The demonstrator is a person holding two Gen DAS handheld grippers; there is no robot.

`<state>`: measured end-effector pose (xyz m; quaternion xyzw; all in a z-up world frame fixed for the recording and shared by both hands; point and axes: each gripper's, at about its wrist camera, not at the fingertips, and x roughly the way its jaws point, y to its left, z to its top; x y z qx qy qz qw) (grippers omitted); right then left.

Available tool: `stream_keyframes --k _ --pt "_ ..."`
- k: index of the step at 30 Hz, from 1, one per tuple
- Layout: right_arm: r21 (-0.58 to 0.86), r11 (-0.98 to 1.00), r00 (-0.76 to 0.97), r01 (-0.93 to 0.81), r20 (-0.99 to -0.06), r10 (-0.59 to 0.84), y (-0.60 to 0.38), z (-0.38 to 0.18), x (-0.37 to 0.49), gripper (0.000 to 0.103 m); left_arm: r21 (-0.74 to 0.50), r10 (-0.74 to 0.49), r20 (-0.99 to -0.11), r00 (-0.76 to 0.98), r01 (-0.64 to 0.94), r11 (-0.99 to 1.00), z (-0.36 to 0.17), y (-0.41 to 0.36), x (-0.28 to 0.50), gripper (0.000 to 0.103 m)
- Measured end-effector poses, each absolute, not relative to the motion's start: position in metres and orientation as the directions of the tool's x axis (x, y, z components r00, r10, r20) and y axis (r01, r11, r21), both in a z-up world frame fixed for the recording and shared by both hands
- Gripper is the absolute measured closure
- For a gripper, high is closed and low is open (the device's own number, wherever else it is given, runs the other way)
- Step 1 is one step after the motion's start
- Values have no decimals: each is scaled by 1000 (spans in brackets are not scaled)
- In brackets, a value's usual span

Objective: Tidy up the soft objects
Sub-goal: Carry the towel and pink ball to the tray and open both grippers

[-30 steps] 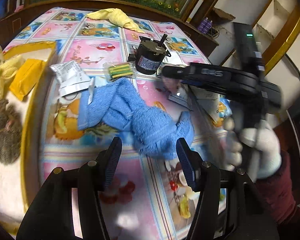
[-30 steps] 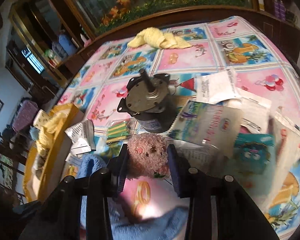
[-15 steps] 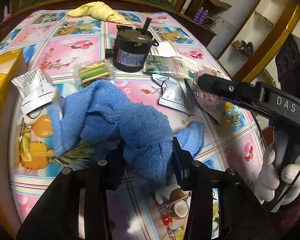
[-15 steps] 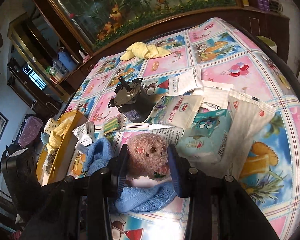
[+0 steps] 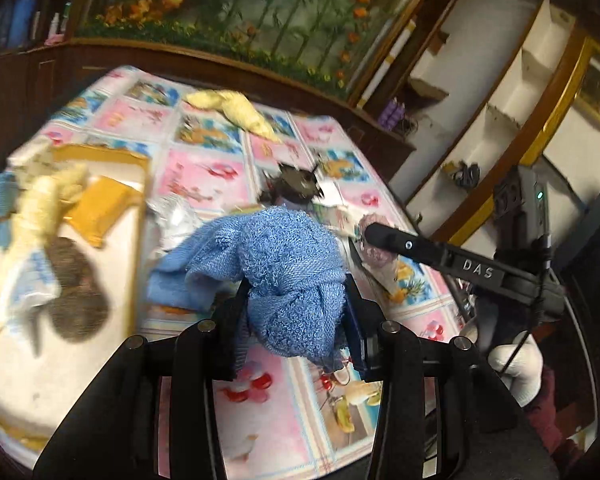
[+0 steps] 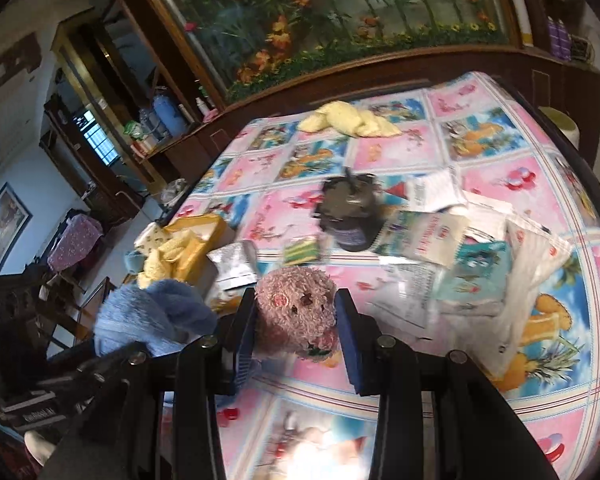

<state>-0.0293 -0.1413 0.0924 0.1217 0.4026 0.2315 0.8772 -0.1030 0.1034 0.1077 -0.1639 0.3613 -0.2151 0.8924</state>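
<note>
A table covered with a pink-and-blue cartoon-print cloth (image 6: 500, 152) is carrying everything. At its left edge a yellow-rimmed tray (image 5: 104, 157) is holding several soft items, blurred in this view. The crumpled blue terry towel (image 5: 284, 280) is hanging bunched between the 2 fingers of the left gripper (image 5: 296, 320), which are pressing in on it, raised off the cloth beside the tray. The right gripper (image 6: 296, 328) is squeezing a fuzzy pink plush toy (image 6: 296, 312) above the tabletop. A crumpled yellow cloth (image 6: 352, 120) is lying at the far edge. A dark cylindrical motor (image 6: 350, 216) is sitting mid-table beside flat printed packets (image 6: 424, 236).
</note>
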Motion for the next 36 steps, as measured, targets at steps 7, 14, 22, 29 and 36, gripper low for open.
stream_keyframes --k 7,14,22,29,36 --pt "371 817 528 -441 -629 570 -71 114 -40 65 -374 -318 -542 778 116 920 135 192 -145 63" --pt "344 772 448 -534 -659 604 6 108 -39 65 -261 -129 -588 799 -36 965 111 239 -152 63" --pt "298 770 385 -565 -729 565 63 83 -31 65 -223 -58 -690 721 -137 965 65 263 -132 62" --pt "231 795 389 -560 -774 499 94 68 -10 64 -225 -25 -717 697 -197 954 50 276 -126 59" --pt "200 830 406 -521 -798 447 108 55 9 60 -299 -66 -685 726 -197 934 55 289 -133 58"
